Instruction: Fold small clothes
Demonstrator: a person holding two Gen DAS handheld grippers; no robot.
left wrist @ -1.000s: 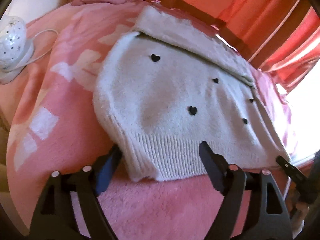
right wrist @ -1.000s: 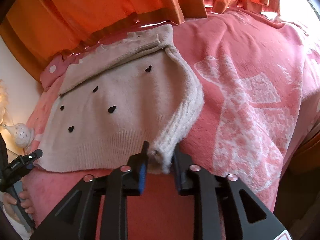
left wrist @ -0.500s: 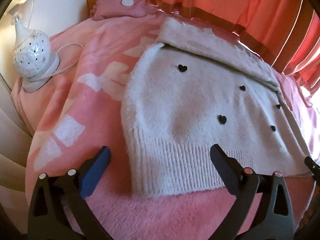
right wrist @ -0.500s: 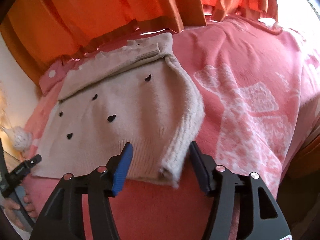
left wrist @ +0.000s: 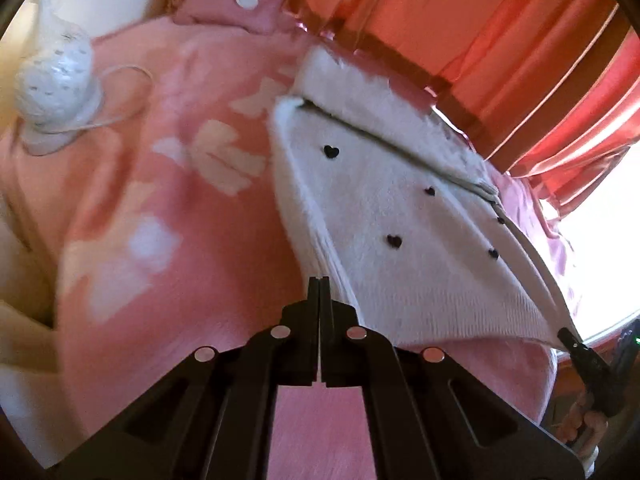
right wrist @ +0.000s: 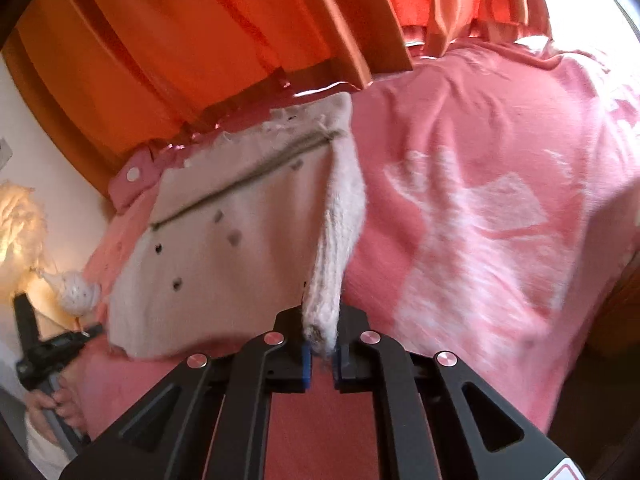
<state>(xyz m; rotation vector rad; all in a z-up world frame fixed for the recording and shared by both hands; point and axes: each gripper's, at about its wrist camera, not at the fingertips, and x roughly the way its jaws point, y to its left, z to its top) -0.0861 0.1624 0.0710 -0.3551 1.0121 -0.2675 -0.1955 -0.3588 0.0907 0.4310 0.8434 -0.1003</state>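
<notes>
Pink blanket (left wrist: 168, 264) w/ orange curtain (right wrist: 208, 40) behind. Cream sweater (left wrist: 400, 240) centre frame. Both grippers, wide open a sec ago, now clamped on hem corners: left gripper (left wrist: 319, 280), right gripper (right wrist: 320, 344). Hem lifted off blanket; fold-over toward collar prob. next.

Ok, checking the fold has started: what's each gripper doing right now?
Left gripper: jaws shut on the sweater hem corner.
Right gripper: jaws shut on the other hem corner.

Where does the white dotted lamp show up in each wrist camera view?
Left wrist: white dotted lamp at upper left, beside the pink blanket.
Right wrist: same lamp at the left edge, lower half.
Shared landmark: the cream sweater with black hearts.
</notes>
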